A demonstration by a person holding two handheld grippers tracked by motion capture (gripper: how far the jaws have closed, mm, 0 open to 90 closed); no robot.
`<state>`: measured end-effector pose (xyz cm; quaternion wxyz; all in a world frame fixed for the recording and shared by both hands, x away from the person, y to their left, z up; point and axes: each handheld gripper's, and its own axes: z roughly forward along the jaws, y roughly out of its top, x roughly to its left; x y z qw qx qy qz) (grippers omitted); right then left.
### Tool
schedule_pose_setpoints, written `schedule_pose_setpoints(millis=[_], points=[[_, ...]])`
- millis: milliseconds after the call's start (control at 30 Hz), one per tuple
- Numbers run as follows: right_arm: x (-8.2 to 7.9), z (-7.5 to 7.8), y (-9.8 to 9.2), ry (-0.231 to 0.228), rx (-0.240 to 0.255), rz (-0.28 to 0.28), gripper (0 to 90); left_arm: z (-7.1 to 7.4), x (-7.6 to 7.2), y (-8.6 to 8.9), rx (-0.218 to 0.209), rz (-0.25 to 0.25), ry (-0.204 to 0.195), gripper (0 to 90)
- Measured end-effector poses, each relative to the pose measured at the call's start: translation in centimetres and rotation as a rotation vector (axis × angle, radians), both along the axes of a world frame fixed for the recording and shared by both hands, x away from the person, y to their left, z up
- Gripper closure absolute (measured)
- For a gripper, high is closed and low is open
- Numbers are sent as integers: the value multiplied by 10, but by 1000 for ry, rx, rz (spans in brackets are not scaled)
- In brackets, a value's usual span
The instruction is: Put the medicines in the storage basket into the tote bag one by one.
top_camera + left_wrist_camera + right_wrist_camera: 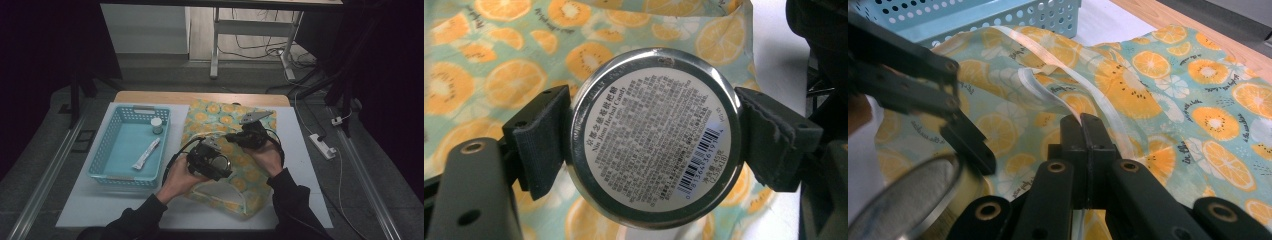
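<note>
Pinching the round tin (656, 137) between wide-set pads, the left gripper (656, 145) hides the tin's top face. The right gripper (1083, 132) is clamped tight on the fruit-print bag (1168, 95)'s white edging, which vanishes between its fingers.

The round metal tin (656, 137) has a bright silver rim and a white printed label with a barcode facing the left gripper view; it hangs edge to edge between two black pads above the cloth. The fruit-print bag (227, 150), pale teal with orange slices and white trim, lies flat on the white table just right of the blue basket, a fold of its white-edged opening (1083, 107) lifted and pinched.
</note>
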<state>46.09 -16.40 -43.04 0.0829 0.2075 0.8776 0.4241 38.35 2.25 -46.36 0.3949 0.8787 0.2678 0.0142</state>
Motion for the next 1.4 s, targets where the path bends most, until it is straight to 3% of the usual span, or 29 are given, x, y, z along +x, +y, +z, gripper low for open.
schedule_pose_setpoints(millis=[367,567,833,1033,1300,1400], points=[[0,0,1,0,0,1,900,-31,14,-12,60,22,-36,206],[1,-3,2,7,-5,-1,900,-43,20,-14,55,43,-43,205],[2,-4,1,9,-4,-7,900,-54,26,-20,91,47,-67,205],[3,-6,1,14,-5,-10,900,-62,31,-22,95,54,-55,203],[4,-7,0,20,-9,-12,900,-69,33,-28,133,38,-65,187],[4,-7,-1,19,-7,-13,900,-67,32,-28,120,36,-69,148]])
